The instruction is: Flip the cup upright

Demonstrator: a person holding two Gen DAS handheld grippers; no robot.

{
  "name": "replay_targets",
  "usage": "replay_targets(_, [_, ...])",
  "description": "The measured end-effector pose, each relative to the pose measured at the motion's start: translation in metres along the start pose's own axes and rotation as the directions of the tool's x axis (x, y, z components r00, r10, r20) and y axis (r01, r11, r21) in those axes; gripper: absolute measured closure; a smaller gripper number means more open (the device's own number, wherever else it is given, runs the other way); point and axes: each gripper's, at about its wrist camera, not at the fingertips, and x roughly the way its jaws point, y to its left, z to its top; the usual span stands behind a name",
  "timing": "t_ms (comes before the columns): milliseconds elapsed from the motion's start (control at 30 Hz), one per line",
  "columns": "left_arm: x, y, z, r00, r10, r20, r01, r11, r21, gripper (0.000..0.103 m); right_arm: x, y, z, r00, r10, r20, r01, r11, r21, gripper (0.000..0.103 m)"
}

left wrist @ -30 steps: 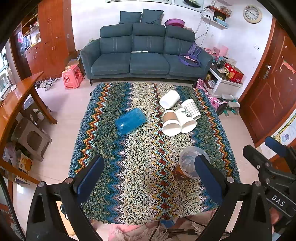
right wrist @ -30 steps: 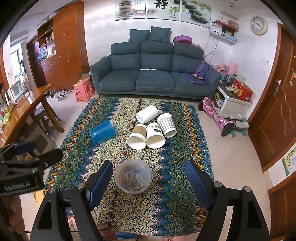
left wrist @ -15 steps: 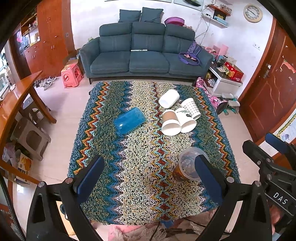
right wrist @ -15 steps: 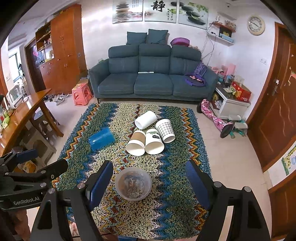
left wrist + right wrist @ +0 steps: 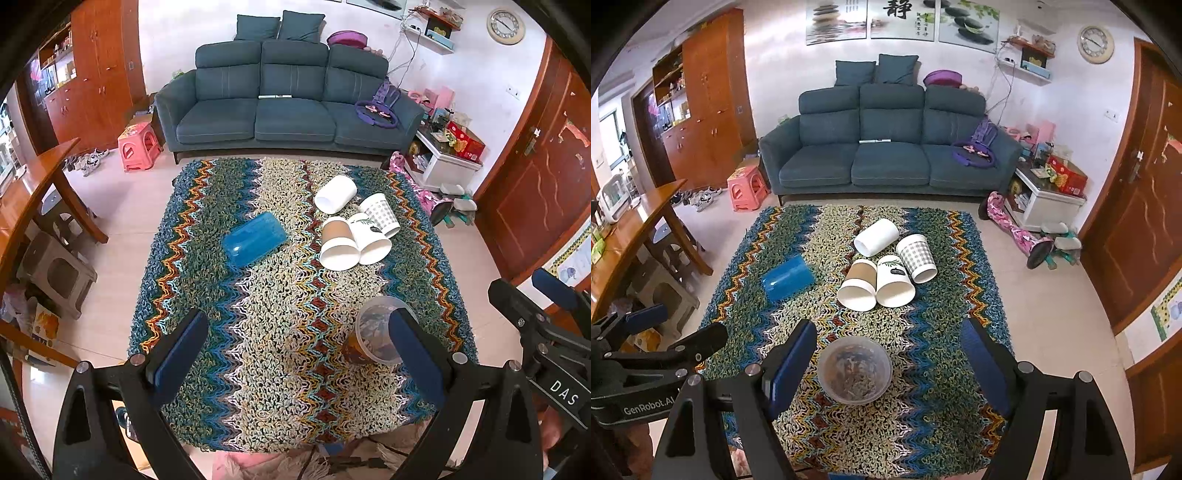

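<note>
**A:** Where do the cups lie from my jaws?

**B:** All on the zigzag rug [image 5: 746,295]. One clear cup [image 5: 854,370] stands upright near us, mouth up, dead between the right gripper [image 5: 886,365] fingers. That one looks done. Five more lie tipped: blue cup [image 5: 788,278] left of centre, and farther off a cluster of brown-sleeved cup [image 5: 858,285], leaf-print cup [image 5: 894,282], checked cup [image 5: 916,258] and plain white cup [image 5: 876,236].

**A:** Jaws?

**B:** Both pairs spread wide, gripping nothing. The left gripper [image 5: 295,354] hangs over the near rug.

**A:** I'd judge the blue cup next. Its axis?

**B:** In the left wrist view the blue cup [image 5: 254,239] lies ahead and slightly left of centre, well apart from the cluster. Long axis runs slantwise, near-left to far-right; which end is open I can't tell.

**A:** Nearer arm?

**B:** Left, I reckon. The fingers must straddle it across that slant.
</note>
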Motion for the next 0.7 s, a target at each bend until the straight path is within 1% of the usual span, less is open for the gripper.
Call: replay_targets(700, [0.0086,-0.0008,-0.0015,1.0,-0.008,-0.016,0.008,1.0,-0.011,0.004,0.0093,-0.0038,-0.0063,1.0,-0.004,-0.029,0.005,0.999,0.038,0.022])
